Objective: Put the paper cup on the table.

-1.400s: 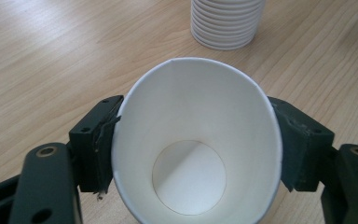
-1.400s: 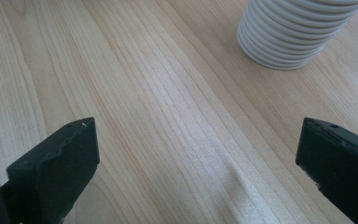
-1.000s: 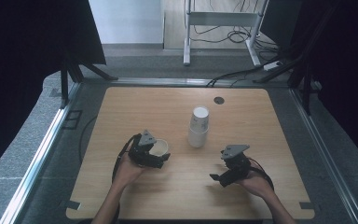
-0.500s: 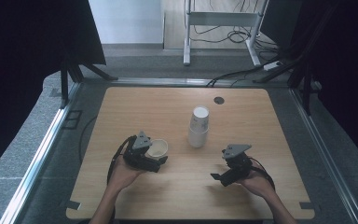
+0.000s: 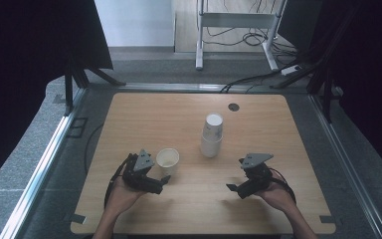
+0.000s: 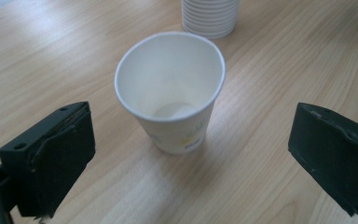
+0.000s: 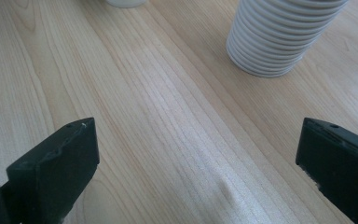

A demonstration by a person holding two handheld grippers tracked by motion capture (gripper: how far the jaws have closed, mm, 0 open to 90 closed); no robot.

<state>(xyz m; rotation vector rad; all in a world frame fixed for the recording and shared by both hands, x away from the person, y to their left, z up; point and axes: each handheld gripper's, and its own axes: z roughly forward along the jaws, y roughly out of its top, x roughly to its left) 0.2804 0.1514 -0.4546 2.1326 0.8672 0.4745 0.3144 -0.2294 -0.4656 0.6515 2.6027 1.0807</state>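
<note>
A single white paper cup (image 5: 167,160) stands upright on the wooden counter (image 5: 144,114), mouth up and empty, in the near left part of the surface. The left tongs (image 5: 163,180) sit just near of it, held in the person's left hand (image 5: 121,191). Their jaws have just been opening and now stand wide apart; in the left gripper view the cup (image 6: 172,91) rises beyond and between the two black jaws, clear of both, with bare wood showing on either side of it. Nothing is clamped.

A stack of white paper cups (image 5: 212,135) stands upright near the middle of the counter, to the right of and a little farther than the single cup, and apart from it. Its ribbed rims show at the top of the left gripper view (image 6: 209,17) and, larger, in the right gripper view (image 7: 279,35).

The right tongs (image 5: 234,189) are held low over the near right part of the counter in the person's right hand (image 5: 277,195), well apart from the stack. Their jaws are also spread wide, with bare wood between them.

A small dark round grommet (image 5: 234,106) lies in the far part of the counter, beyond the stack.
</note>
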